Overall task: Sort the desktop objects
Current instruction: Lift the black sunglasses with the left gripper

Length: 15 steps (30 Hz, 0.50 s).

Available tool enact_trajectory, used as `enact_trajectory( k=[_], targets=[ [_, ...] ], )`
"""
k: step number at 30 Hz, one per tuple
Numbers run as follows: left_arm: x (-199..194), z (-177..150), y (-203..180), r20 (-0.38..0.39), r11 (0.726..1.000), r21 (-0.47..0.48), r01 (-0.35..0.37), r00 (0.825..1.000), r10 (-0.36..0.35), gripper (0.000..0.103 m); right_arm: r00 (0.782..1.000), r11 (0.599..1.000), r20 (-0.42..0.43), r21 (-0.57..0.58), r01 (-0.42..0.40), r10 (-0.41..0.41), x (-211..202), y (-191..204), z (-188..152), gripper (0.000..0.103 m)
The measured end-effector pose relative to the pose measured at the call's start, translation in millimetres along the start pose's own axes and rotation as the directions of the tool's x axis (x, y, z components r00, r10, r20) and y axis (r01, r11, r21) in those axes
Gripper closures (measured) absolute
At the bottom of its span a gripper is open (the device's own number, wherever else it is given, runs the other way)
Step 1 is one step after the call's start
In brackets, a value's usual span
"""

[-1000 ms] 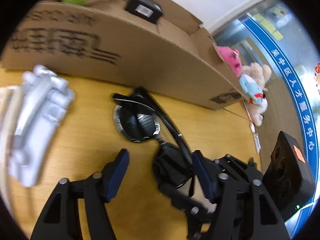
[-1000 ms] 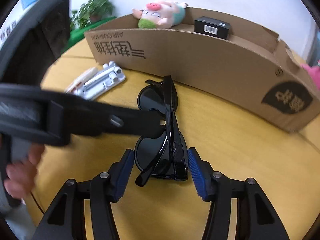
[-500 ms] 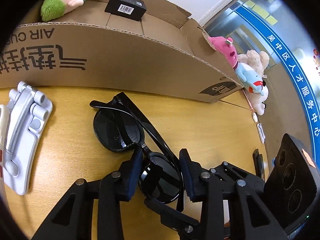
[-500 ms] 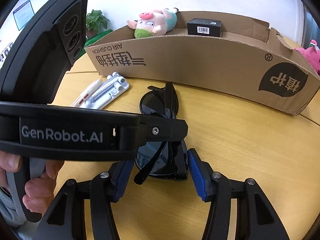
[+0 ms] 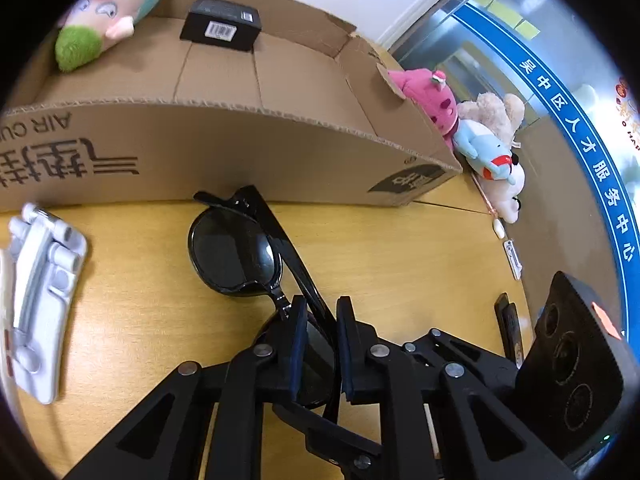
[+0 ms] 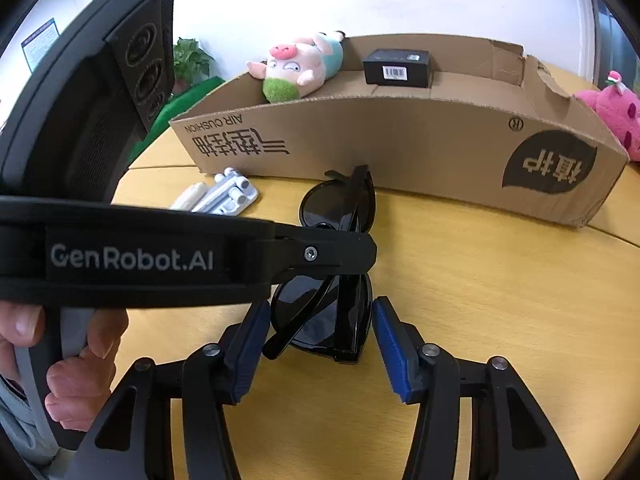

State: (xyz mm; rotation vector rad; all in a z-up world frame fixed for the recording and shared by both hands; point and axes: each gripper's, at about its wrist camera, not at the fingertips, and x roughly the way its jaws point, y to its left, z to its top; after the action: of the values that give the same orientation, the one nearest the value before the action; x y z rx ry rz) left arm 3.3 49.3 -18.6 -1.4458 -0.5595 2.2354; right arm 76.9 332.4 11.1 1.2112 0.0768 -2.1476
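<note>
1. Left wrist view: the left tongs (image 5: 320,344) are clamped on the black sunglasses (image 5: 256,264), their dark pads pressed against the near lens and the folded temple arms. The far lens juts ahead of the tips, low over the wooden table (image 5: 392,248); whether it touches the wood cannot be told.
2. Ahead of the left tongs, just beyond the sunglasses' far end, stands the long side wall of the cardboard box (image 5: 240,156). Inside it a pig plush toy (image 5: 104,20) lies at the far left and a small black box (image 5: 222,24) with a barcode label lies beside it.
3. To the left of the left tongs a white plastic stand (image 5: 40,296) lies flat on the table. To the right, past the box's corner, a pink plush (image 5: 428,96) and a blue-and-white plush (image 5: 488,152) sit at the table's edge.
4. Right wrist view: the right tongs (image 6: 318,344) stand apart, blue pads on either side of the near end of the sunglasses (image 6: 340,240). The left pad looks to meet a temple arm tip; the right pad is just clear of the frame.
5. The left tongs (image 6: 352,252) reach in from the left across the sunglasses' middle, just ahead of the right tongs, with a hand (image 6: 76,356) on the handle.
6. Beyond stands the cardboard box (image 6: 400,148); the white plastic stand (image 6: 228,198) lies ahead and left.
</note>
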Motion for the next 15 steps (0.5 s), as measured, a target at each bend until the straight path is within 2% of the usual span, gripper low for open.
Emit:
enact_trajectory(
  k=[4, 7, 10, 15],
  targets=[
    [7, -1, 6, -0.026, 0.999, -0.033, 0.028, 0.999, -0.029, 0.088, 1.0, 1.0, -0.01, 0.025, -0.01, 0.01, 1, -7, -5, 0.053],
    [9, -3, 4, -0.029, 0.999, -0.022, 0.024, 0.999, -0.025, 0.089, 1.0, 1.0, -0.014, 0.027, -0.008, 0.008, 2, -9, -7, 0.053],
    [2, -3, -2, -0.01, 1.0, -0.003, 0.024, 1.0, -0.024, 0.09, 1.0, 1.0, -0.001, 0.028, -0.013, 0.013, -1, -9, -8, 0.053],
    [-22, 2, -24, 0.047, 0.998, 0.062, -0.007, 0.999, 0.004, 0.091, 0.997, 1.0, 0.069, 0.012, -0.022, 0.021, -23, -2, 0, 0.053]
  ],
)
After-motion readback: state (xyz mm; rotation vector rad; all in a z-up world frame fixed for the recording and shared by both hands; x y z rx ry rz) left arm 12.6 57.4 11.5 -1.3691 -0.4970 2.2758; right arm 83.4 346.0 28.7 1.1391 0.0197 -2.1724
